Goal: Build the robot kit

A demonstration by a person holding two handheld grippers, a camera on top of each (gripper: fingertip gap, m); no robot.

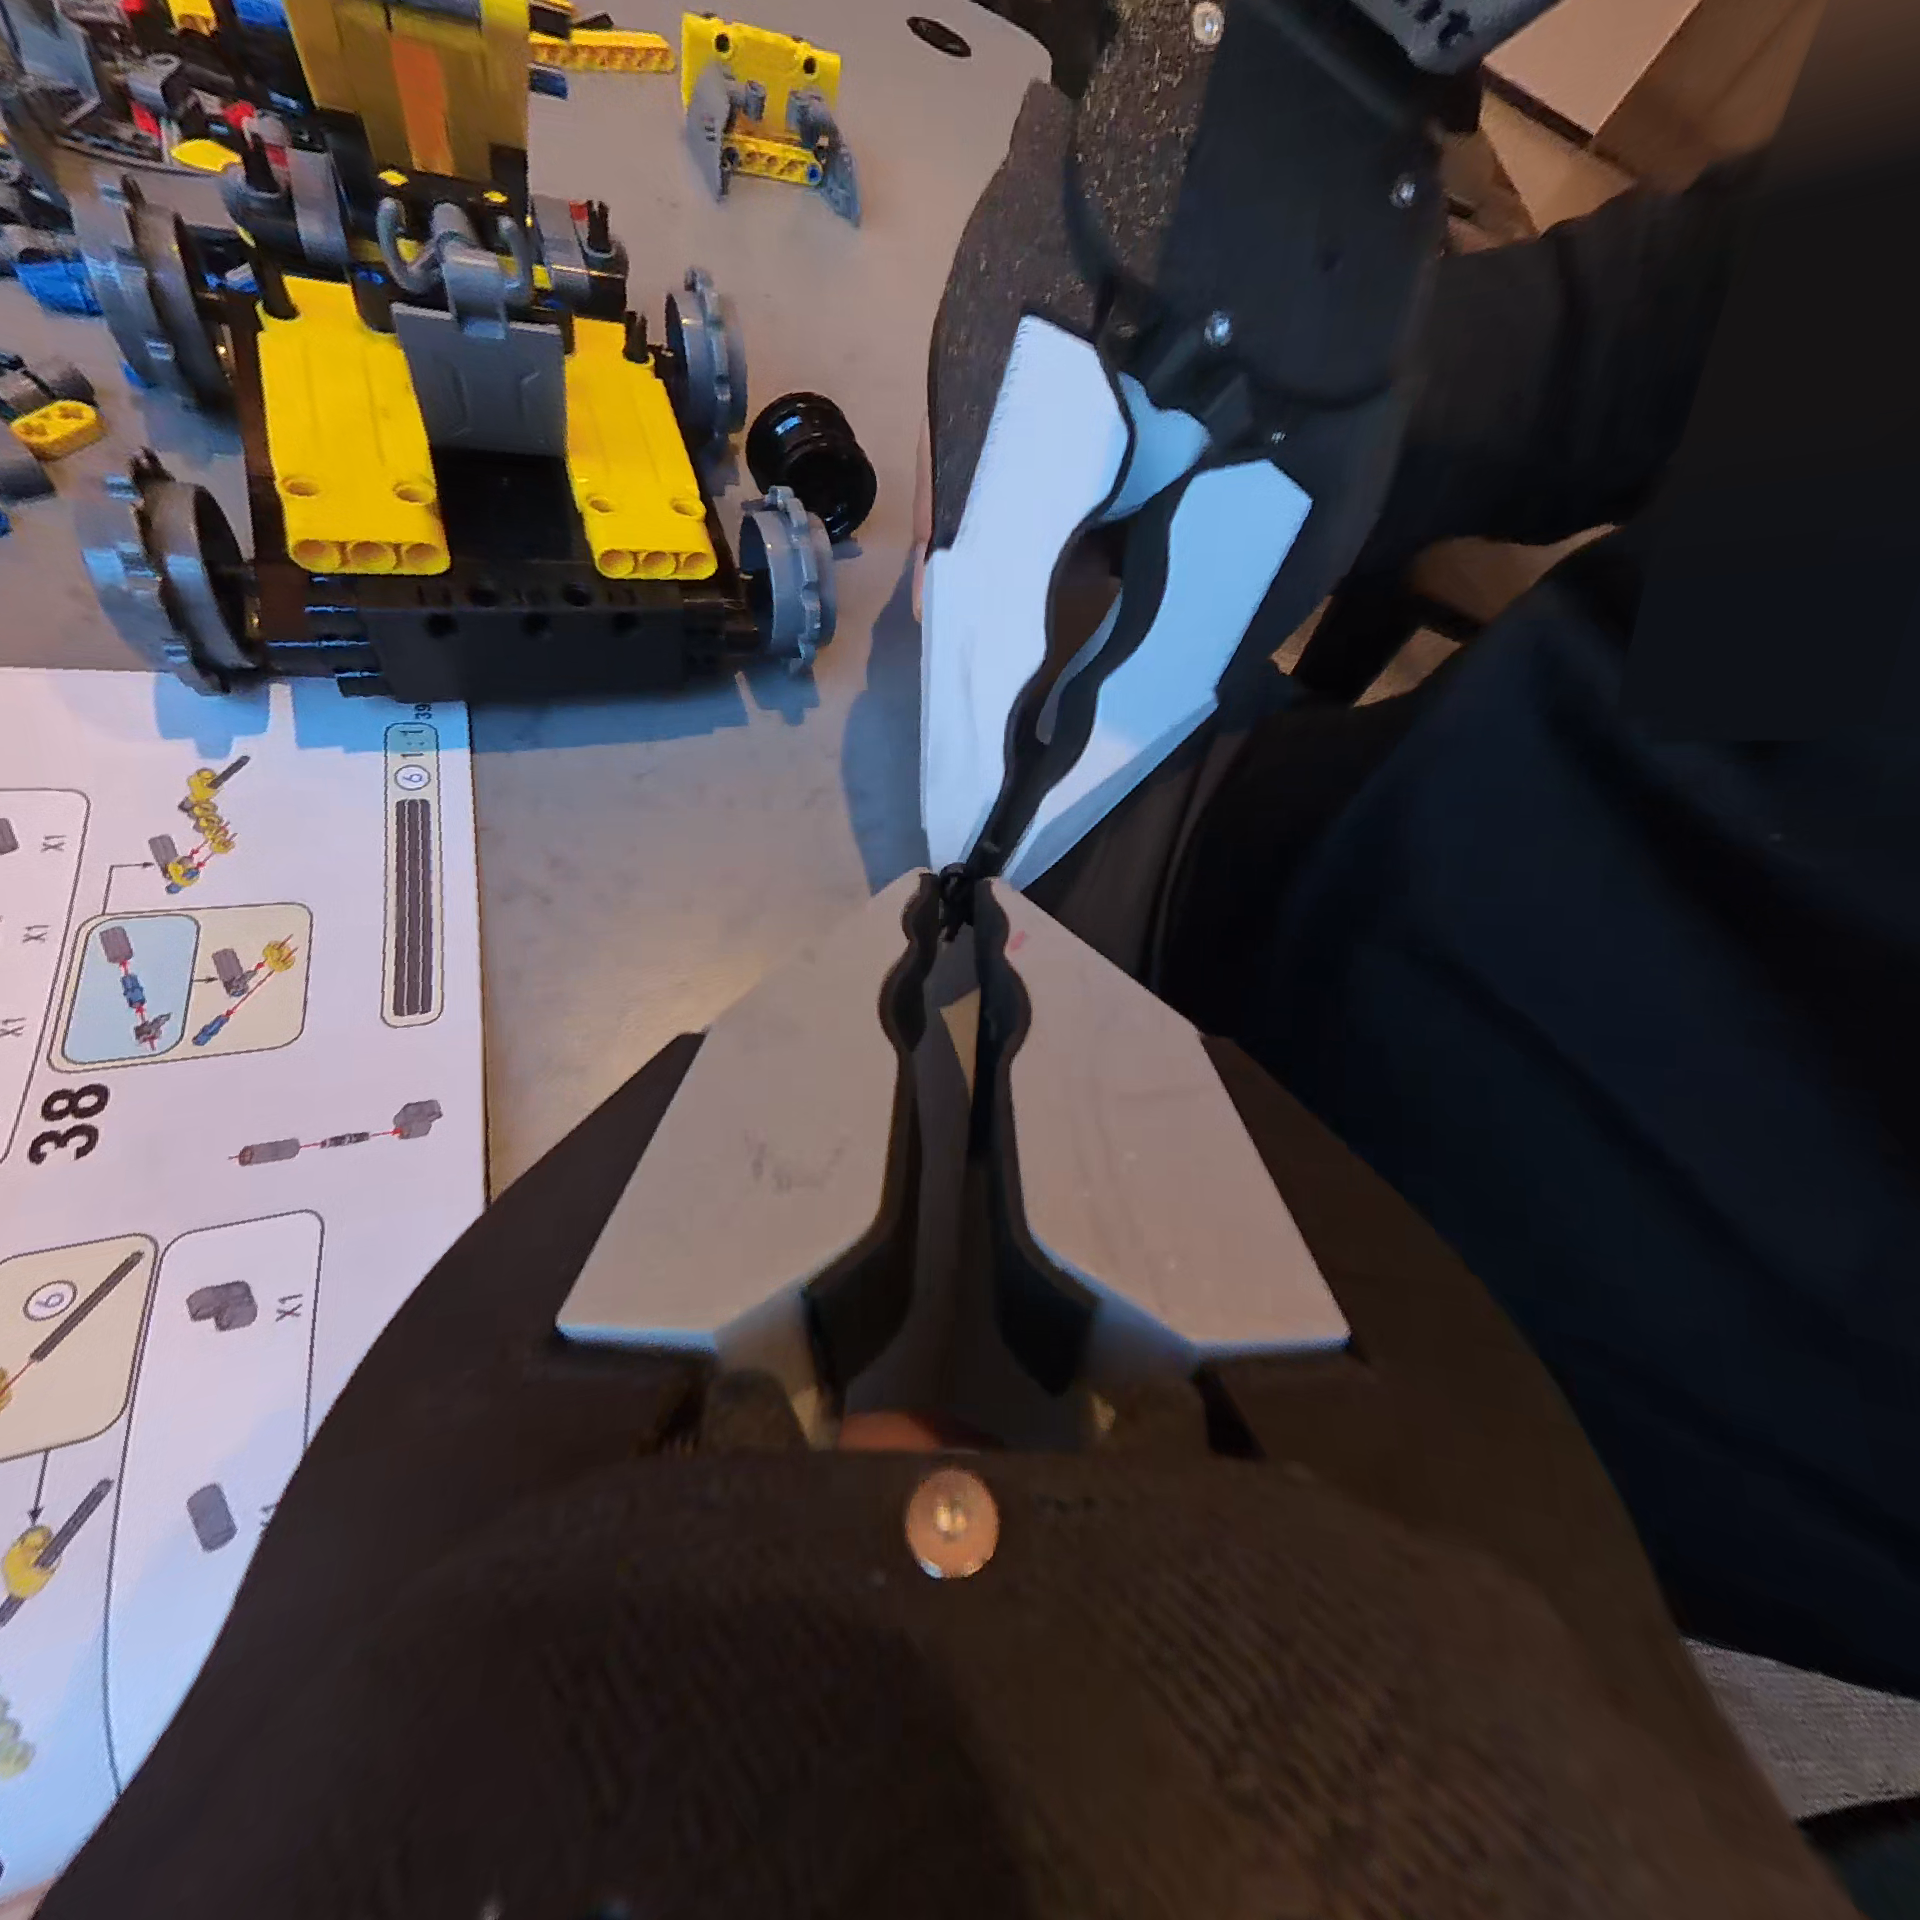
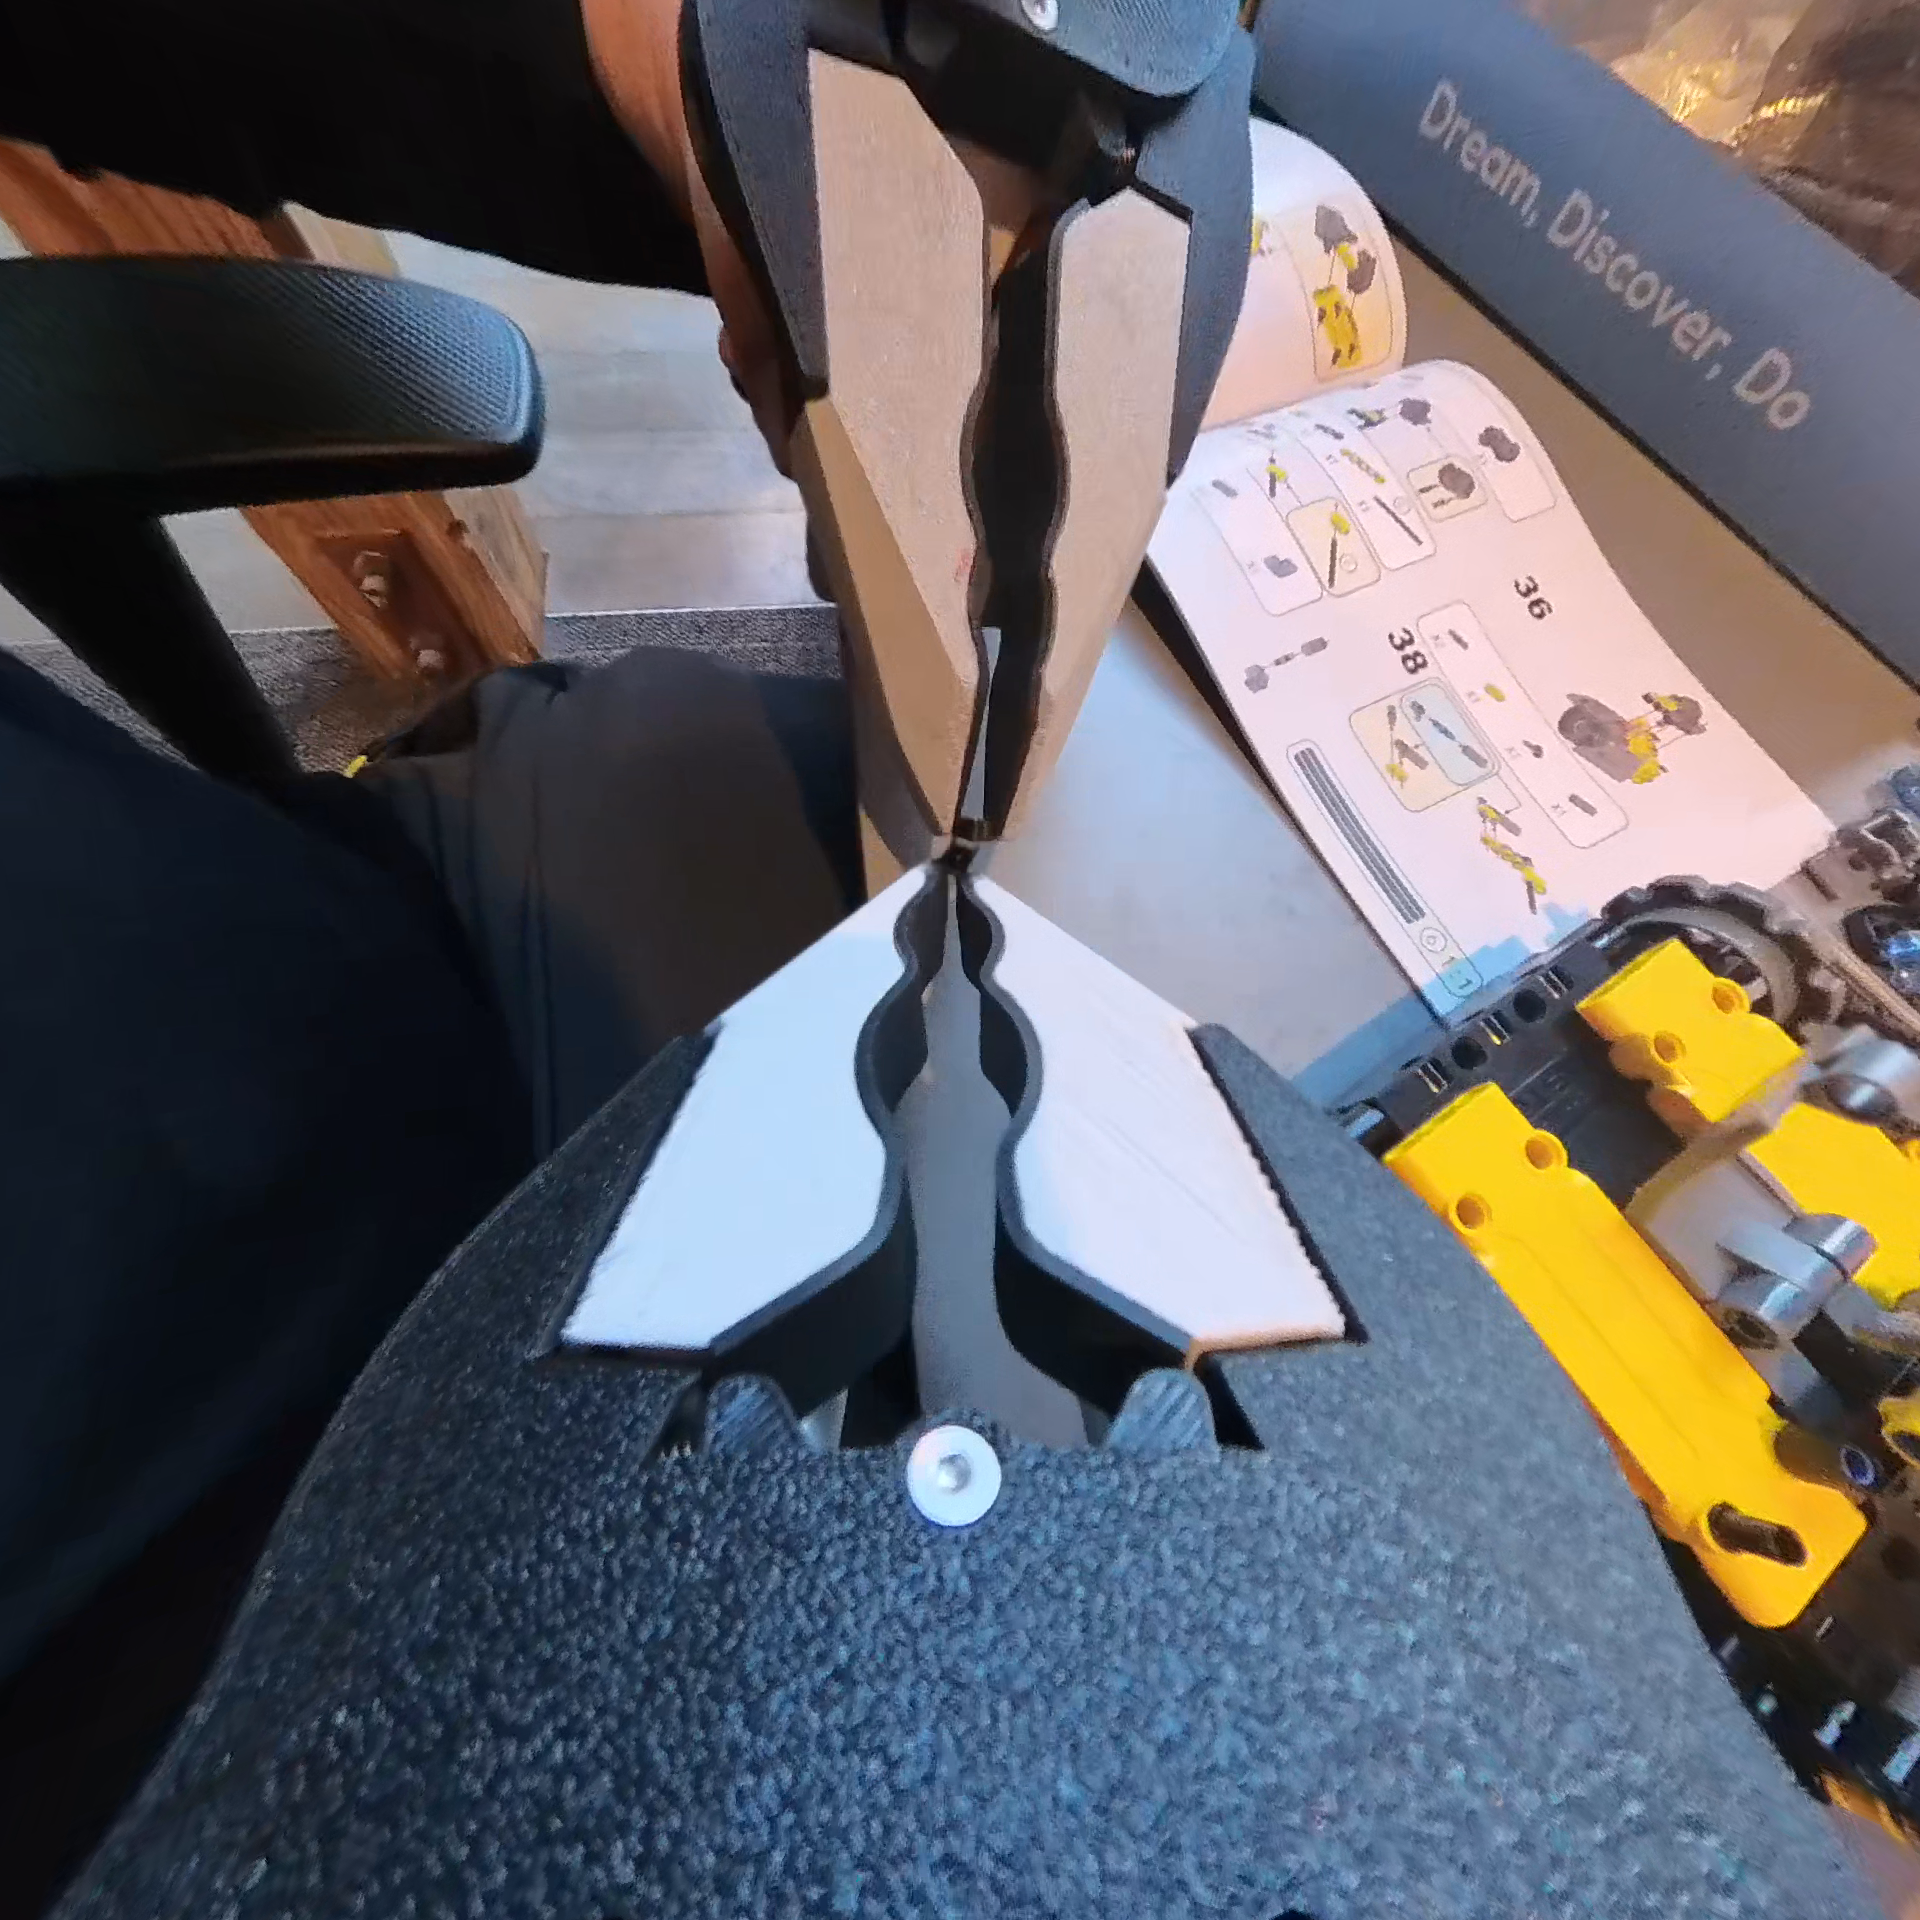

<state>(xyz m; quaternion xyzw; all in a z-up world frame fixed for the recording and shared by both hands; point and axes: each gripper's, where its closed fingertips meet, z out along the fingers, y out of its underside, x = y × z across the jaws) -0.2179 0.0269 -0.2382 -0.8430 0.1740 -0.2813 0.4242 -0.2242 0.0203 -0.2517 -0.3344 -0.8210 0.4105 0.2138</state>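
My left gripper and my right gripper meet tip to tip in the air, just off the table's near edge and over a person's dark-clothed lap. The left gripper is shut on a thin black axle that runs back between its fingers; the axle also shows in the right wrist view. The right gripper is shut on a small black piece at the axle's tip. The right gripper's white fingers come down from the top of the left wrist view. The left gripper's fingers do the same in the right wrist view.
A yellow, black and grey brick vehicle stands on the grey table. An open instruction booklet lies beside it. A black wheel hub, a small yellow-grey assembly and loose bricks lie behind. A chair armrest is at the left. The tips of both grippers are at nearly the same place.
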